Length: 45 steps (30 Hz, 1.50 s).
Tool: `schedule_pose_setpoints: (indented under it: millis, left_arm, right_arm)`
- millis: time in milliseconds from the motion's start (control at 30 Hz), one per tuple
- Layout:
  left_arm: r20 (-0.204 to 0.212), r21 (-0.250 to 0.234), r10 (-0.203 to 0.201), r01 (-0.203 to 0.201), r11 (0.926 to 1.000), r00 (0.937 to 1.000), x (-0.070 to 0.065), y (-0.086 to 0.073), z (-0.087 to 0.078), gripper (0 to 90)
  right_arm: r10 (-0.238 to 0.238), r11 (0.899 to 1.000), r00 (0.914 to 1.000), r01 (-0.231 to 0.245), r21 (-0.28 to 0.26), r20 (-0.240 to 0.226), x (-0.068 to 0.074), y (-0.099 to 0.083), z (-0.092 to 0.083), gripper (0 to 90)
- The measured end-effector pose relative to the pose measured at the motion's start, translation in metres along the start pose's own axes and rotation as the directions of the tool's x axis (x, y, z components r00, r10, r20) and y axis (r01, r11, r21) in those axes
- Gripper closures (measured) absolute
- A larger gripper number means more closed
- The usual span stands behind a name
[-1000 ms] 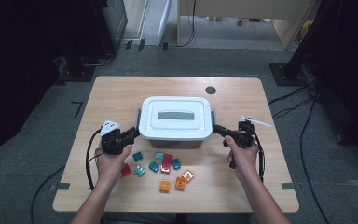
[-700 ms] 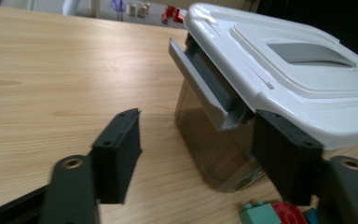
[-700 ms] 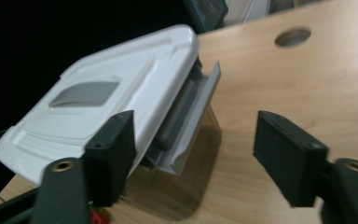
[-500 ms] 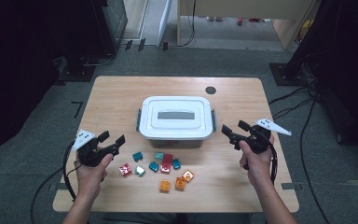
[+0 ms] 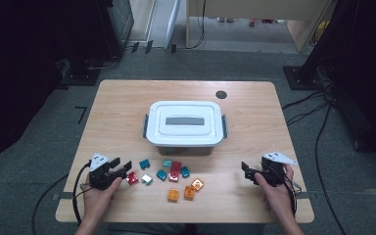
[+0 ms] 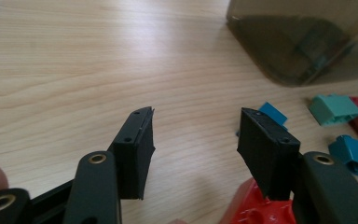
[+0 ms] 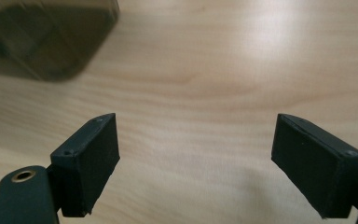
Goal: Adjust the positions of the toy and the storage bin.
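Left gripper (image 5: 122, 171): low over the near left part of the surface (image 5: 127, 112), pointing toward the loose bricks. Jaws partly apart and just been closing; nothing between them but bare wood in the left gripper view, so nothing held.

Red brick (image 5: 132, 178): nearest item, lying just beside the left gripper's tips on the side toward the middle of the surface. In the left gripper view its red corner (image 6: 251, 210) sits under and slightly outside the right-hand jaw, not in the gap. Judgement: the gripper needs a small sideways shift toward the brick before a closing would catch it. The brick looks roughly square; no clear long axis.

Right gripper (image 5: 248, 174): low over the near right part of the surface, jaws wide apart, empty; bare wood between them in the right gripper view (image 7: 196, 163). Well apart from every brick; the orange bricks (image 5: 190, 188) are its closest.

Other bricks: teal (image 5: 144, 164) and white (image 5: 147, 179) pieces just beyond the red one.

Lidded box (image 5: 184, 125): centre of the surface, lid on, behind the brick cluster.

Nearer hand for the red brick: left, clearly.
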<state>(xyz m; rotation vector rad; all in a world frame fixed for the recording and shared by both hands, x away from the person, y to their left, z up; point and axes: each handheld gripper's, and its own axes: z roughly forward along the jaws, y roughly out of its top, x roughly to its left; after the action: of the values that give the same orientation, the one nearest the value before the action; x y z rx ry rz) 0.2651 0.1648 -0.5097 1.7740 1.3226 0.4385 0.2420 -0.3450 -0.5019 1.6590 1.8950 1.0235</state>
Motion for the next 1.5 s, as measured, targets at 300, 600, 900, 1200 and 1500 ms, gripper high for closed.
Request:
schedule_pose_setpoints:
  millis: [300,600,900,1200,1500]
  left_arm:
    - [0.057,0.062,0.005,-0.009,0.998,0.9983,-0.027,-0.003,0.019,48.7]
    - [0.117,0.079,0.021,-0.03,0.9964,0.9929,-0.052,-0.002,0.03,47.7]
    - [0.16,0.083,0.039,-0.053,0.9952,0.9863,-0.089,-0.002,0.045,45.5]
    - [0.209,0.084,0.069,-0.088,0.9926,0.9756,-0.137,-0.001,0.067,45.7]
    - [0.283,0.092,0.098,-0.129,0.9874,0.954,-0.184,0.005,0.093,45.4]
  right_arm:
    - [0.008,0.999,0.9991,-0.01,0.032,0.043,-0.007,-0.01,0.0,15.0]
    - [0.005,0.999,0.999,-0.007,0.051,0.043,-0.006,-0.014,0.004,15.1]
    - [0.007,0.998,0.9987,-0.01,0.06,0.051,-0.008,-0.015,0.005,15.4]
    - [-0.002,0.998,0.9988,-0.001,0.064,0.049,-0.008,-0.016,0.006,15.5]
    - [-0.006,0.998,0.9988,0.003,0.064,0.048,-0.007,-0.016,0.006,15.6]
